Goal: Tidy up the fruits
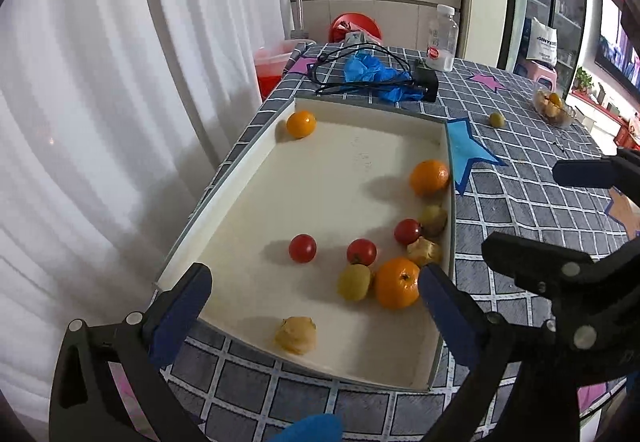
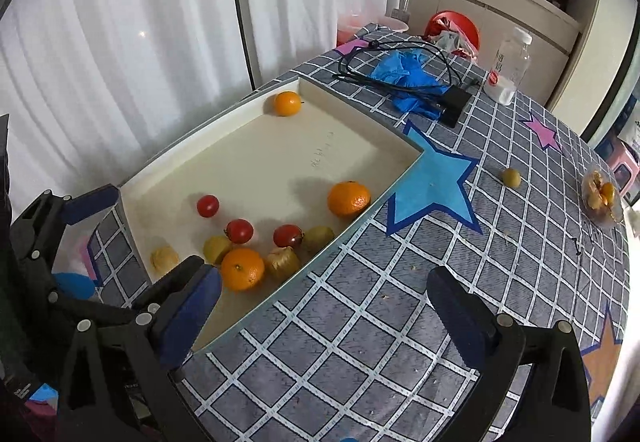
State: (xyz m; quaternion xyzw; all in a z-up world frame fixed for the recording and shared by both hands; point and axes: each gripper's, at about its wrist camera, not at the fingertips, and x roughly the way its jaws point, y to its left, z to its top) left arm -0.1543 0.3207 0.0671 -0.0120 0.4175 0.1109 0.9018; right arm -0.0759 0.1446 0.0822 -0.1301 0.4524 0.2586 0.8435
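One small green fruit [image 2: 511, 177] sits alone on the checked surface [image 2: 360, 322], and that's the piece we judge the next move turns on. It lies outside the tray [image 2: 348, 234], beyond the tray's far right corner, past the big blue star [image 2: 434, 182] printed on the cloth. It's round, so no long axis to line up with; any approach angle should do.

From our right hand-held gripper [image 2: 320, 290] the fruit is ahead and off to the right, well apart, with bare cloth between. That gripper's fingers are spread wide and hold nothing; its left finger [image 2: 188, 306] hangs over the tray's near right corner, the right finger [image 2: 464, 318] over the cloth.

Our left hand-held gripper [image 1: 316, 294] hovers over the tray's near end, also wide open and empty, straddling the fruit inside. From there the green fruit [image 1: 496, 119] is far across, beyond the tray's right wall. So the right hand is the nearer one, we reckon.

Inside the tray: three oranges, three small red tomatoes, and several yellowish and green fruits, mostly bunched against the right wall. Beyond the loose fruit, a clear bowl [image 2: 602, 198] holds more fruit near the surface's edge.
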